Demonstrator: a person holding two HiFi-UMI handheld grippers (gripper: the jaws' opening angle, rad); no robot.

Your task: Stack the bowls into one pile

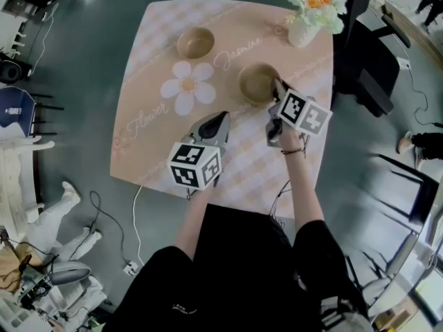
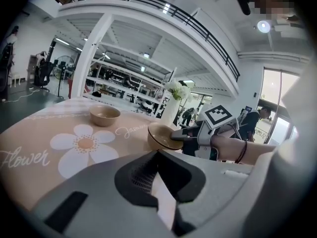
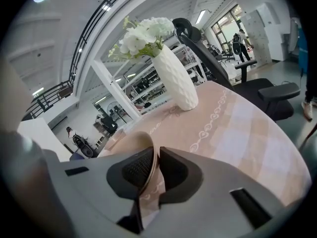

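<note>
Right tool (image 3: 151,157) is clamping its jaws on the thin rim of the nearer bowl (image 1: 257,83), one pad sitting inside the wall and the other outside. That is likely the chosen hold because the rim is the only narrow edge a bowl offers for pinching. This bowl is standing mouth up and seems to be resting on the tabletop (image 1: 156,68), just right of the printed flower (image 1: 188,86); whether its base is already lifting cannot be told. The farther bowl (image 1: 195,42) is sitting upright and untouched, well apart toward the far left, so it is probably serving as the base of the pile, with the gripped bowl being the one to carry over and nest inside. The left tool (image 1: 221,118) is hovering above the near part of the tabletop with its jaws drawn together on nothing, apparently waiting clear of both bowls. The vase (image 1: 303,32) of flowers is standing at the far right corner, away from the line between the bowls.
</note>
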